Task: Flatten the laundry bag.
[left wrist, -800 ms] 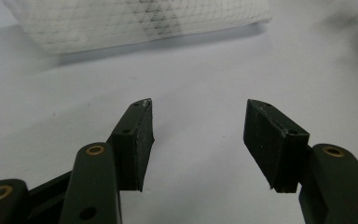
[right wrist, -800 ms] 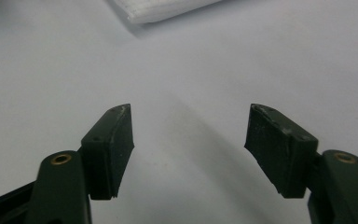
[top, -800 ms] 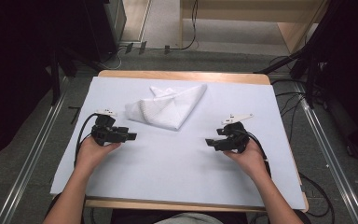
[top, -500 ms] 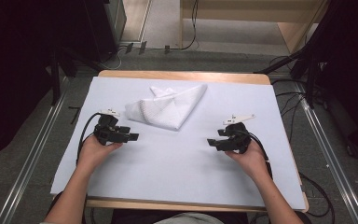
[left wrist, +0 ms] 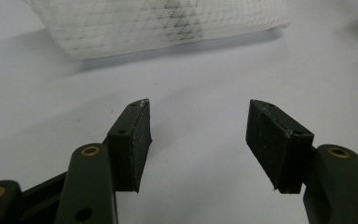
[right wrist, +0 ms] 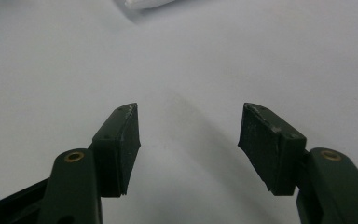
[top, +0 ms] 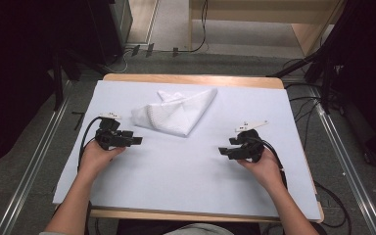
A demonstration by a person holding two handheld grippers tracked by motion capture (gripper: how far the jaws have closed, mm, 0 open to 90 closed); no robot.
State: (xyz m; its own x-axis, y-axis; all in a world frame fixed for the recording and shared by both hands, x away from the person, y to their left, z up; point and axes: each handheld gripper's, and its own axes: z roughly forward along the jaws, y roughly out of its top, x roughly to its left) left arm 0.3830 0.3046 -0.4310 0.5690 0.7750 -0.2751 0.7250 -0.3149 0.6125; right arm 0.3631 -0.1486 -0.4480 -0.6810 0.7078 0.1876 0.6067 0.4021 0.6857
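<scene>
1. The left gripper point(left wrist: 196, 144) has its fingers point(left wrist: 133, 144) spread wide with nothing between them; they hang just over the white sheet point(left wrist: 205, 93), pointed at the near edge of the cloth point(left wrist: 158, 23), which lies close ahead but is not touched
2. The right gripper point(right wrist: 189, 144) is just as wide open and empty, its fingers point(right wrist: 270, 149) low over bare sheet; one corner of the cloth point(right wrist: 144, 3) shows far ahead, so this gripper is well apart from it
3. From the high view, the left gripper point(top: 136, 141) sits at the near left of the folded white cloth point(top: 176, 112), pointing right, and the right gripper point(top: 223, 151) at the near right, pointing left, each held low in a hand point(top: 95, 157)
4. The cloth lies in a rough triangle in the far middle of the surface point(top: 186, 78), folded onto itself, its point toward the person
5. My reading: both grippers are opened ahead of a grasp, one to each side so each can take an edge; the left looks set to reach first, since it is the closer one
6. The sheet covers nearly the whole surface, likely to give the cloth a plain, smooth bed to slide and fold on
</scene>
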